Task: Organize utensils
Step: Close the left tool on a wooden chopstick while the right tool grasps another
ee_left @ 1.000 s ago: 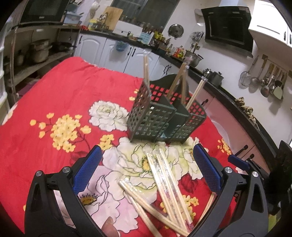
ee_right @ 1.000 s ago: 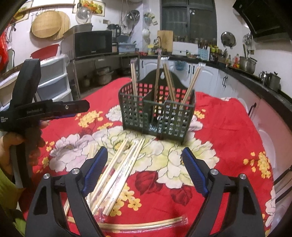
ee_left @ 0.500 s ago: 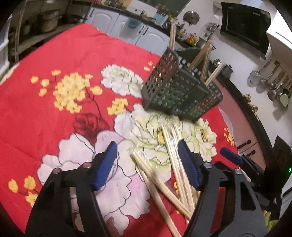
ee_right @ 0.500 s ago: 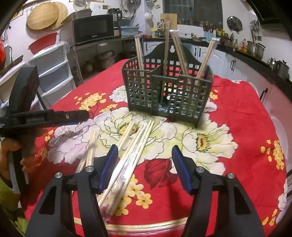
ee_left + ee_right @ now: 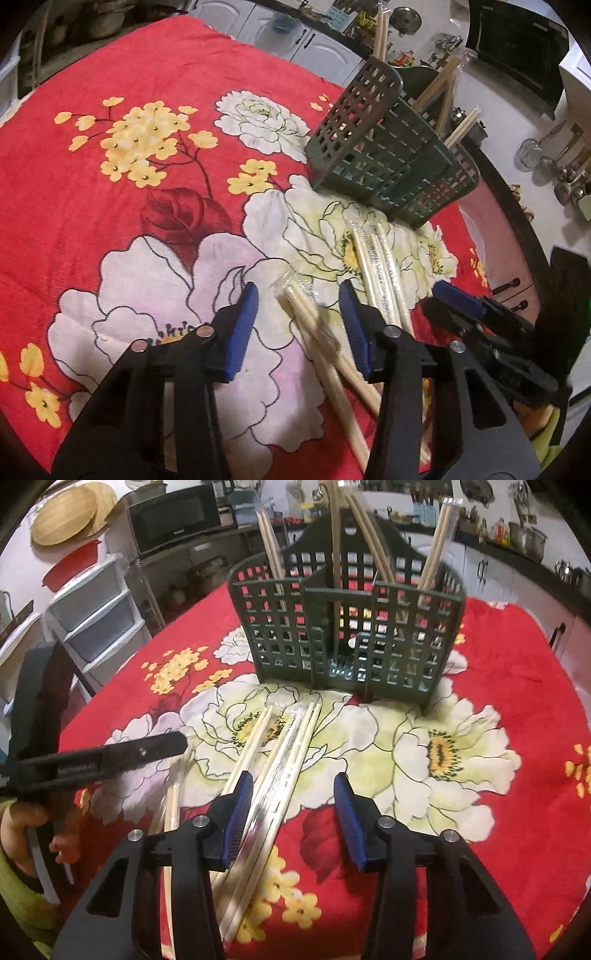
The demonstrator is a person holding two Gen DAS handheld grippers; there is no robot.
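Note:
A dark green slotted utensil basket (image 5: 391, 162) (image 5: 347, 627) stands on the red flowered tablecloth, with several wrapped chopstick pairs upright in its compartments. More wrapped chopstick pairs lie loose in front of it. My left gripper (image 5: 299, 321) is open, low over the cloth, straddling one pair (image 5: 314, 332). My right gripper (image 5: 293, 812) is open, low, with another wrapped pair (image 5: 284, 775) between its fingers, near the left pad. The left gripper shows as a black bar in the right wrist view (image 5: 110, 760).
The round table's edge (image 5: 509, 206) curves along the right. Further loose chopsticks (image 5: 380, 269) lie between the grippers and the basket. Plastic drawers (image 5: 92, 605) and kitchen counters stand beyond the table.
Both grippers have dropped lower and moved forward over the loose chopsticks, and their jaws have narrowed. The basket and chopsticks have not moved.

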